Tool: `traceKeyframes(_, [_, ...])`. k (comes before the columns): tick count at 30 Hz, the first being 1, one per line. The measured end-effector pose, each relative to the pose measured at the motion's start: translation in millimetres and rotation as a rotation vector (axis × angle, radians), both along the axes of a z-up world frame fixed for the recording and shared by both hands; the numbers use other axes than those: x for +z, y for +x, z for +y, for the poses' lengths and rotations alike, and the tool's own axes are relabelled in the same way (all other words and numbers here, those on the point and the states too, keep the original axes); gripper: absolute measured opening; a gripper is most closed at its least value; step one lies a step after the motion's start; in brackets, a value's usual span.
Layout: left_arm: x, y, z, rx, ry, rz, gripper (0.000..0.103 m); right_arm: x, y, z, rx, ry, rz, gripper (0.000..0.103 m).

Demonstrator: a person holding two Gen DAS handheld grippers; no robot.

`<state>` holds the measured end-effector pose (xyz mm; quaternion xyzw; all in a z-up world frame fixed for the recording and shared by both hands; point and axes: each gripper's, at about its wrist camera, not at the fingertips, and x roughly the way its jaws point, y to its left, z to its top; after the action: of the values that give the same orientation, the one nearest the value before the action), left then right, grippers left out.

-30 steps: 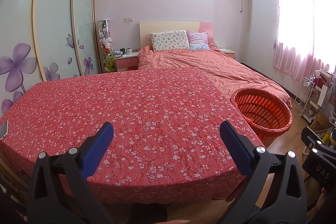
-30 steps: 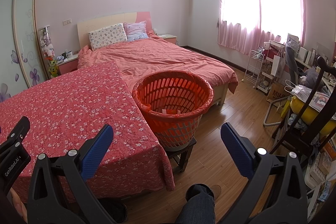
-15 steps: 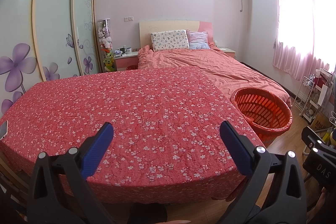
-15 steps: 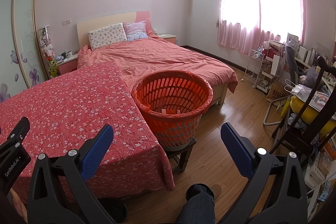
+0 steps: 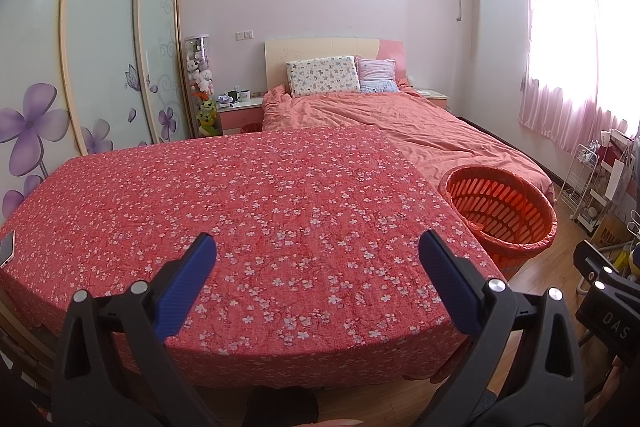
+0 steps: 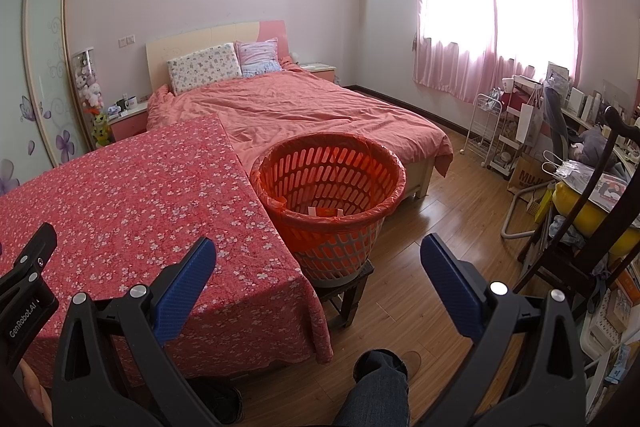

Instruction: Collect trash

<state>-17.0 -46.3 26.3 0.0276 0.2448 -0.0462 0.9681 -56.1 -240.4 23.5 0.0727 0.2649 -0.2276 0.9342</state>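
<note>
left gripper (image 5: 316,267): jaws spread wide, gripping nothing; hovering over near edge of table
right gripper (image 6: 318,269): jaws spread wide, gripping nothing; pointing toward basket
basket (image 6: 332,183): orange, lined with red bag; sitting on low stool (image 6: 348,287) just beside table's right edge, in front of bed (image 6: 304,111); something flat lying at its bottom
table (image 5: 248,203): wearing red floral cloth; phone (image 5: 6,250) lying at far left edge
trash: none showing on cloth
surroundings: white rack (image 6: 486,129), dark chair (image 6: 580,227) crowding right side

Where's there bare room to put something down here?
The floral tablecloth is bare from the phone at its left edge across to the orange basket. Wood floor beyond the basket is open; the cluttered desk is crowded.
</note>
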Motion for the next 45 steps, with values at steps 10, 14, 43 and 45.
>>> traceKeyframes(10, [-1.2, -0.1, -0.4, 0.0, 0.001, 0.002, 0.099, 0.5, 0.3, 0.0, 0.0, 0.0, 0.0, 0.101])
traceKeyframes(14, [-2.9, -0.7, -0.8, 0.001, 0.002, 0.001, 0.099, 0.6, 0.5, 0.0, 0.0, 0.001, 0.001, 0.101])
traceKeyframes(43, [-1.9, 0.2, -0.5, -0.001, 0.002, 0.003, 0.099, -3.8, -1.5, 0.9, 0.0, 0.001, 0.005, 0.101])
traceKeyframes(45, [-2.8, 0.8, -0.7, -0.001, 0.001, 0.005, 0.099, -3.8, -1.1, 0.8, 0.0, 0.002, 0.005, 0.101])
